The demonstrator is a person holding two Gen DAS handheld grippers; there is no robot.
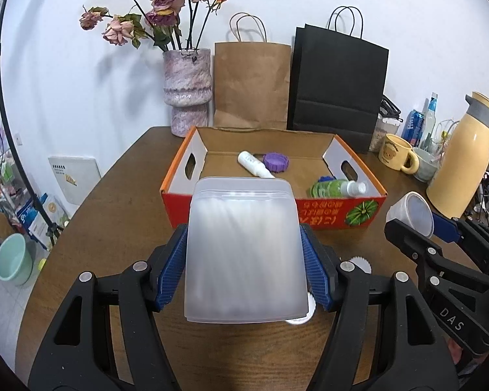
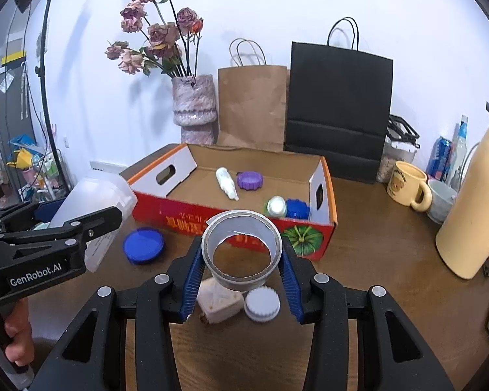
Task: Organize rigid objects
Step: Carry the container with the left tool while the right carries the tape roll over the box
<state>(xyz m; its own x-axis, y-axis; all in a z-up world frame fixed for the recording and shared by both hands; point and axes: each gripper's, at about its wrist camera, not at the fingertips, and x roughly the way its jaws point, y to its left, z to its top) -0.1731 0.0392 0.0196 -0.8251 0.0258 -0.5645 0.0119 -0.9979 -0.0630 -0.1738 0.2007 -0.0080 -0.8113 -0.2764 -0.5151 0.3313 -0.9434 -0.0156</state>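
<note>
Reading "GenRobot.AI" in white on the left gripper body and "DAS" on the right gripper body. Showing inverted orange characters, not legible, and a green pumpkin picture on the red front of the cardboard box. Bearing a bear drawing with small unreadable lettering on the yellow mug.

Pinching a frosted plastic container between the blue pads of the left gripper, held level above the wooden table, just in front of the box. Clamping a roll of clear tape between the blue pads of the right gripper, hole facing the camera, above a white adapter and a white ridged cap lying on the table. Gripping the left handle with a bare hand at lower left.

Lying inside the box: white tube, purple cap, green bottle, blue cap. Resting on the table near the box front: blue lid.
</note>
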